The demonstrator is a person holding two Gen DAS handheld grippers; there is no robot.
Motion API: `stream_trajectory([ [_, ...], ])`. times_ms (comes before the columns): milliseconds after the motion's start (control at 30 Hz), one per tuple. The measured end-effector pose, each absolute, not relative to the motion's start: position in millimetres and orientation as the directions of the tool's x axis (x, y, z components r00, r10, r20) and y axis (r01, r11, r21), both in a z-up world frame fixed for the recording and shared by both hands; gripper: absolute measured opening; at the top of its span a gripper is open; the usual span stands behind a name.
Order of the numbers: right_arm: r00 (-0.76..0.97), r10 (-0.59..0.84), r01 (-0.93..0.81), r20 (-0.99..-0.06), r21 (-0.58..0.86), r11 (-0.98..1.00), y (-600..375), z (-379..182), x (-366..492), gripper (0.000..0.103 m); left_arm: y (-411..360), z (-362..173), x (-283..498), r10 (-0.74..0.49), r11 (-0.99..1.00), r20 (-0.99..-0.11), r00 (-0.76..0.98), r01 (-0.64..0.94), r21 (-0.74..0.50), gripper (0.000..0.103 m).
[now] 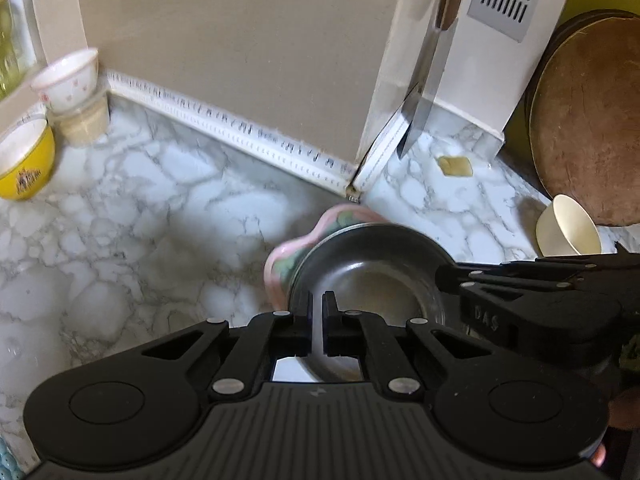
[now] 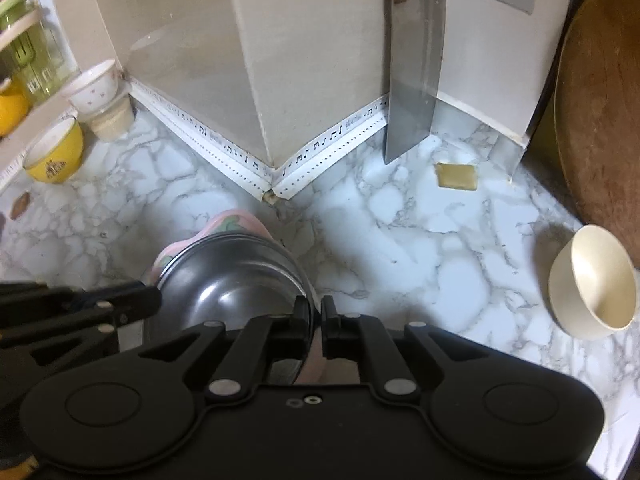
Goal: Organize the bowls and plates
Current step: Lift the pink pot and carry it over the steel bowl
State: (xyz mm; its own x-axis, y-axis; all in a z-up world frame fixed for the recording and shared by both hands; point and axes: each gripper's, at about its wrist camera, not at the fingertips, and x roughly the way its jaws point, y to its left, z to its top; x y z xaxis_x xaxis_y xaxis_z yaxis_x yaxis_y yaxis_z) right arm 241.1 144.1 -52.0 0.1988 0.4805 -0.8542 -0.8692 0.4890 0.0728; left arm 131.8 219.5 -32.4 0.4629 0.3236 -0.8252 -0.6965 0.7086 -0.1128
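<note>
Nearest, the left gripper point(image 1: 317, 312) was clamped almost fully closed on the near rim of a dark metal bowl point(image 1: 372, 264), and the right gripper point(image 2: 317, 314) was pinched just as tightly on that bowl's right rim. The bowl sat nested in a pink wavy-edged dish point(image 1: 280, 260), at the near middle of the marble surface point(image 1: 160, 200). With 2 thin rim grips, uneven lifting could tip the bowl or drag the dish along. Farther right lay a cream bowl point(image 2: 592, 284) on its side; far left stood a yellow bowl point(image 2: 56, 156) and a white floral bowl point(image 2: 94, 86).
</note>
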Motion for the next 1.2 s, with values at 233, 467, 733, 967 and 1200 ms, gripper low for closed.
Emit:
stream_trajectory([
  [233,0.167,0.476,-0.849,-0.864,0.12,0.515,138.7,-60.9,250.3,0.005,230.4,-40.0,120.2,0.28,0.689,-0.85,0.446,-0.71,-0.146,0.011],
  [467,0.135,0.48,-0.853,-0.867,0.145,0.501,138.4,-63.1,249.4,0.005,230.3,-42.1,118.8,0.286,0.672,-0.845,0.453,-0.723,-0.16,0.068],
  [733,0.121,0.487,-0.859,-0.865,0.155,0.488,139.7,-62.7,251.4,0.005,219.5,-60.0,138.6,0.266,0.693,-0.878,0.397,-0.712,-0.113,0.034],
  [967,0.089,0.496,-0.864,-0.863,0.18,0.47,137.8,-64.6,253.1,0.017,220.8,-66.5,138.3,0.289,0.676,-0.882,0.372,-0.732,-0.087,0.017],
  [1200,0.098,0.474,-0.883,-0.875,0.143,0.447,139.7,-70.6,246.3,0.01,218.4,-66.9,137.3,0.312,0.676,-0.875,0.37,-0.733,-0.069,0.014],
])
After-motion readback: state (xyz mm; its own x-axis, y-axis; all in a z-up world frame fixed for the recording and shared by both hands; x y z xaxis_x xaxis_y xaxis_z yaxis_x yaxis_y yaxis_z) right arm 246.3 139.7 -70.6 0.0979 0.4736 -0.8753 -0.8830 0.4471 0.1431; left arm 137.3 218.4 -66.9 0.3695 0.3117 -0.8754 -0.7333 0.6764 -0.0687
